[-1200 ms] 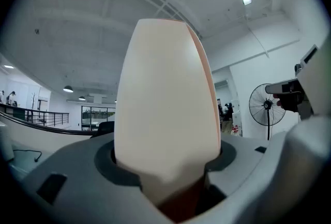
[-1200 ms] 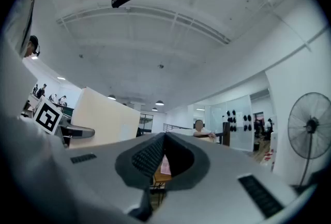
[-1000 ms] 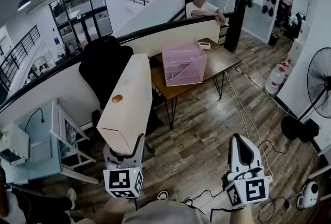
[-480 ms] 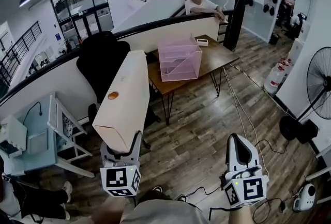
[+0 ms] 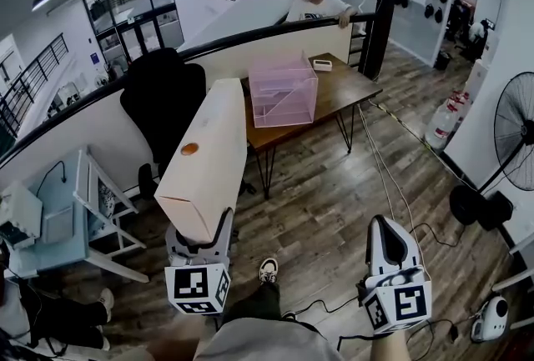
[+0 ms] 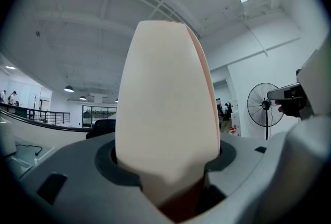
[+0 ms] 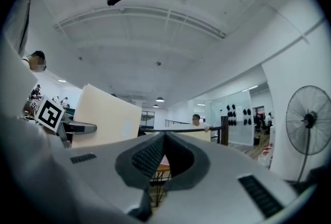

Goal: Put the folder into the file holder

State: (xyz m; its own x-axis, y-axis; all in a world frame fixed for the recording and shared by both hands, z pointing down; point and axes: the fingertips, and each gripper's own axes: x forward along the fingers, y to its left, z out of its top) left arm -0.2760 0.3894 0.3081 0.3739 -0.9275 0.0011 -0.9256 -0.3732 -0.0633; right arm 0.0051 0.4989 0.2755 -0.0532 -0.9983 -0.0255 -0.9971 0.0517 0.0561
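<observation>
The folder's (image 5: 207,152) near end is sunk between the jaws of the left claw (image 5: 200,244), which grips it, so that end cannot be seen. In the left gripper view the folder (image 6: 165,114) fills the middle and blocks everything straight ahead, the holder included. The head view shows it as a long cream slab held in the air above the floor. Its long axis runs away from the person, and its far end points toward the table (image 5: 346,92). An orange spot sits on its upper face. Its far end overlaps the table's left corner in that view, so how close the two are cannot be told.

The pink, see-through holder (image 5: 284,91) stands on the table, right of the folder's far end. A black chair (image 5: 163,101) is partly hidden behind the folder.

The right claw (image 5: 382,223) is closed, its jaws meeting at the tip with nothing between them. In its own view (image 7: 164,137) the folder (image 7: 106,114) shows at the left, its lower part cut off by the claw's body. A fan (image 5: 516,142) is cropped at the right edge.
</observation>
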